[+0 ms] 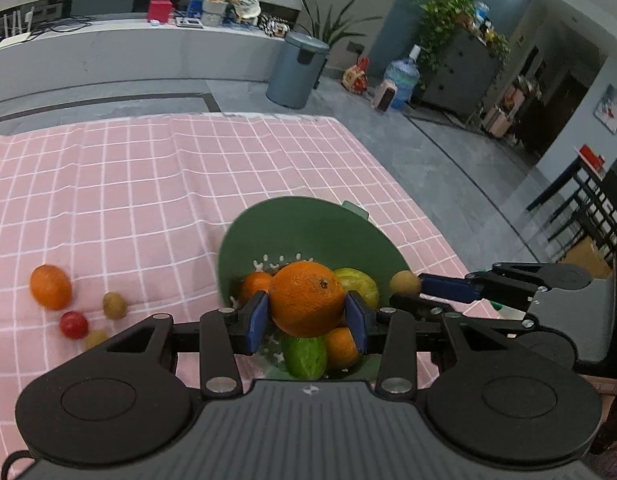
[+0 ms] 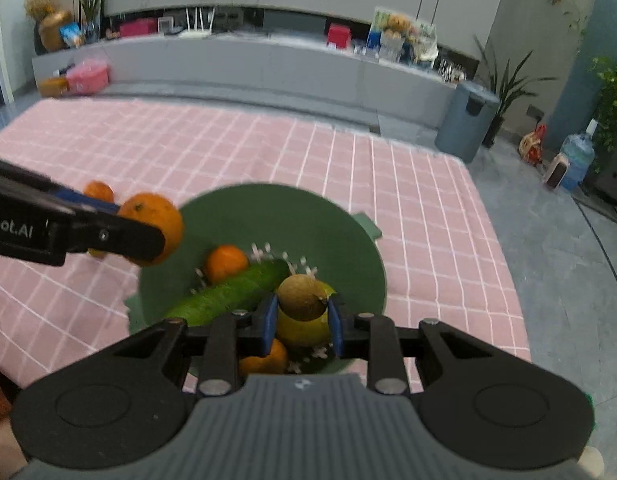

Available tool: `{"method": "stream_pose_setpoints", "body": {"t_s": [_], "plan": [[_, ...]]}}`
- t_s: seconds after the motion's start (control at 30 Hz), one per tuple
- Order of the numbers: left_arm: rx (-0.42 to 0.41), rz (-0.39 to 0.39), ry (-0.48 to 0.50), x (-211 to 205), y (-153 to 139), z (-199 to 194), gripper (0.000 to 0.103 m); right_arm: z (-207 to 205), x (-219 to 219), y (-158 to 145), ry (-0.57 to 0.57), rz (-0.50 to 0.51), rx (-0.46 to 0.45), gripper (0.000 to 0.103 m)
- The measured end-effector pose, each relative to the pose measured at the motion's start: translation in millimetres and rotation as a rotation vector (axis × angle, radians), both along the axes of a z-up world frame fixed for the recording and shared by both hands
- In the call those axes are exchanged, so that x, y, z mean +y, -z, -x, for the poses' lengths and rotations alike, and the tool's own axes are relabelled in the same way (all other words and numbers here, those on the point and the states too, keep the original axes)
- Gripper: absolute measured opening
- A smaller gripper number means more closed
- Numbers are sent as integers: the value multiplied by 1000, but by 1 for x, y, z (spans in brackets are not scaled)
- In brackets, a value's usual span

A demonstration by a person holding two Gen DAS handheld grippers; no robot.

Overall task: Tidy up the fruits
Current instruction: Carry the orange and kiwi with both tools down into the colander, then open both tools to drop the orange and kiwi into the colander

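My left gripper (image 1: 307,316) is shut on a large orange (image 1: 306,298) and hangs over the green colander (image 1: 292,224). My right gripper (image 2: 303,316) is shut on a small brown kiwi (image 2: 302,297) above the same colander (image 2: 268,216). The left gripper's orange (image 2: 156,224) also shows at the left of the right wrist view, by the colander's rim. Inside the colander lie a cucumber (image 2: 228,292), small oranges (image 2: 225,262) and a yellow-green fruit (image 1: 358,284). The right gripper's kiwi (image 1: 405,283) appears at the right in the left wrist view.
On the pink checked cloth (image 1: 148,184) to the left lie an orange (image 1: 50,287), a red tomato (image 1: 74,324) and two small kiwis (image 1: 114,305). The table's far edge borders grey floor with a bin (image 1: 296,70). A dark chair (image 1: 588,208) stands at the right.
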State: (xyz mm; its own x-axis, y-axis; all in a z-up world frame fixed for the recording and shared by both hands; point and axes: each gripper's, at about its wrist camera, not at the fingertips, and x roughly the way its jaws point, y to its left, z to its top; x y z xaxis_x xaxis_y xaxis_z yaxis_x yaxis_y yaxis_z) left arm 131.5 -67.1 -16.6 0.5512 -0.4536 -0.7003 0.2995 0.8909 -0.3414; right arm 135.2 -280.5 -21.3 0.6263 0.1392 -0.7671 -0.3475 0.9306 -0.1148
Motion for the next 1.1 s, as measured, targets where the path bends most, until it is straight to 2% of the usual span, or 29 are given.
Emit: {"method": "stream_pose_setpoints", "body": {"t_s": [0.43, 0.93, 0.97, 1.1], "plan": [[74, -80, 55, -23, 28, -30, 47, -23, 2, 25, -2, -24, 188, 23], [105, -128, 57, -25, 36, -34, 48, -27, 11, 32, -31, 12, 247, 24], [105, -127, 56, -26, 36, -35, 48, -27, 11, 32, -31, 13, 247, 25], [85, -120, 55, -24, 31, -32, 56, -25, 12, 29, -26, 17, 223, 43]]}}
